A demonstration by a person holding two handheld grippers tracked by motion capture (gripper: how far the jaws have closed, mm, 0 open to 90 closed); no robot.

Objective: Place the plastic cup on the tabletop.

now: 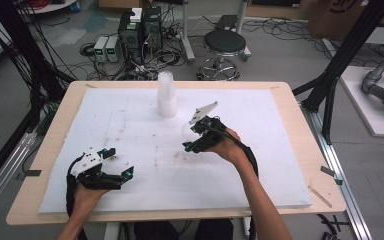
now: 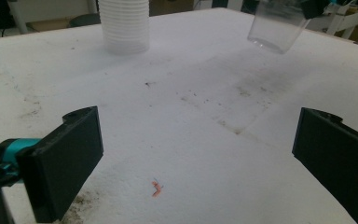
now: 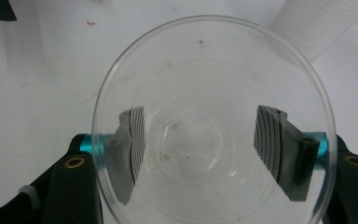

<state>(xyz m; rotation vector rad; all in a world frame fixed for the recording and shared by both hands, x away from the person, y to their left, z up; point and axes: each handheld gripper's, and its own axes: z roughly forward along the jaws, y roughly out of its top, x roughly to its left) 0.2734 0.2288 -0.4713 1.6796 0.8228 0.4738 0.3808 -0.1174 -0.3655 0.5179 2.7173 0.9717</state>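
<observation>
Nearest, at about seven o'clock on the white foam sheet (image 1: 145, 190): left gripper (image 1: 116, 169), jaws spread wide, nothing between them, hand low at the table edge. From its own view, an orange scrap (image 2: 156, 188) just ahead on the stained foam, not made out from above. Toward centre, at about three o'clock from the middle: right gripper (image 1: 196, 136), wrist cocked, forearm slanting in from five o'clock. Clear cup (image 3: 214, 126) pinched between its jaws, mouth toward the camera in the right gripper view, seemingly held off the foam in the left gripper view. Barely a faint outline from above. Farthest, at twelve o'clock: stack of white cups (image 1: 166, 95), upright, apart from both grippers. Beyond the table, a black stool (image 1: 224, 44).
</observation>
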